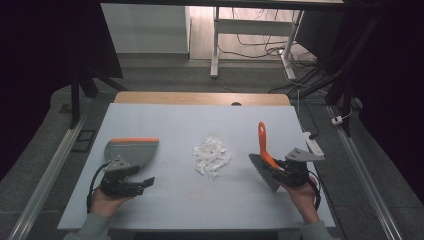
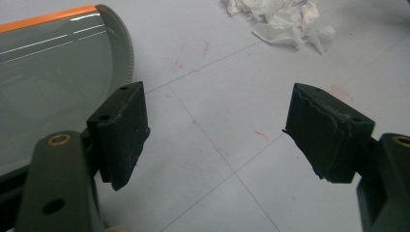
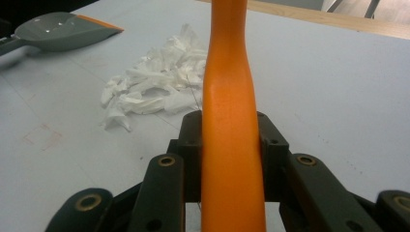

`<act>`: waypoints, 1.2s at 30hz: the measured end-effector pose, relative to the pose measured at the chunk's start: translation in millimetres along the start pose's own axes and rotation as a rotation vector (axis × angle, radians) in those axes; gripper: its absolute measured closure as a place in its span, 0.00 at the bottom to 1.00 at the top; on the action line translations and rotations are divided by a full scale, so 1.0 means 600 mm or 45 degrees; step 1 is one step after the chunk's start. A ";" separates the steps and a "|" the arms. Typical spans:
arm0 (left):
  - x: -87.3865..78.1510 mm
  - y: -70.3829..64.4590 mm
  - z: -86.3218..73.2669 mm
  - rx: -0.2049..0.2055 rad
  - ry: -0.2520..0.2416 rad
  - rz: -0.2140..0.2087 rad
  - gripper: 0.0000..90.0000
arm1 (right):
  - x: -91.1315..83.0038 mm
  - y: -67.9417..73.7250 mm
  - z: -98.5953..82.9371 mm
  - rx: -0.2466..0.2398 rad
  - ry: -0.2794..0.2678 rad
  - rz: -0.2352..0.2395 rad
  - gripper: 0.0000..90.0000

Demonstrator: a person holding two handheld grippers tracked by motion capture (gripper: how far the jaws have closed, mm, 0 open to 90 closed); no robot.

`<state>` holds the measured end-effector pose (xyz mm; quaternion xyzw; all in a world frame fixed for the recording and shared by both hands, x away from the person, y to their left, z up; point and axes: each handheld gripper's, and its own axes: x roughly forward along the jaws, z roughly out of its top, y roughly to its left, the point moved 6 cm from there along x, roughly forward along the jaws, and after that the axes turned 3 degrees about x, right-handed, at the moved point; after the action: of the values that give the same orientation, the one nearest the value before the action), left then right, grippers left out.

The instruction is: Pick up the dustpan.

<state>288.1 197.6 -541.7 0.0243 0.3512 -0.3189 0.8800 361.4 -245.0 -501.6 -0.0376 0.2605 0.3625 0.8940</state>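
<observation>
Right hand-held gripper (image 3: pixel 227 145) clamped on the orange brush handle (image 3: pixel 228 96), grey bristles (image 1: pixel 263 171) low toward the worktop (image 1: pixel 175 125), likely ready to sweep. Crumpled paper scraps (image 1: pixel 212 155) lie mid-worktop between brush and dustpan (image 1: pixel 131 150). Left hand-held gripper (image 2: pixel 217 130), jaws apart and holding nothing, sits just beside the dustpan, probably about to grasp it.

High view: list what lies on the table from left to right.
Left gripper → dustpan → paper scraps → brush → right gripper
</observation>
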 end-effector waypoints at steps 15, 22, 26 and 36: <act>-0.003 -0.006 0.003 0.012 0.007 -0.009 0.26 | -0.001 0.006 0.001 -0.003 0.012 -0.007 0.78; -0.004 -0.005 0.004 0.015 0.001 -0.004 0.26 | -0.003 0.003 0.000 0.014 0.013 -0.024 0.78; -0.005 -0.005 0.005 0.022 0.000 -0.002 0.26 | -0.003 0.002 0.000 0.020 0.012 -0.023 0.78; -0.023 -0.024 0.021 0.073 -0.019 -0.005 0.25 | -0.003 0.002 -0.001 0.018 0.022 -0.031 0.78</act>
<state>280.2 190.2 -520.9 0.0466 0.3353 -0.3306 0.8810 359.2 -245.7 -501.0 -0.0377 0.2703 0.3496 0.8963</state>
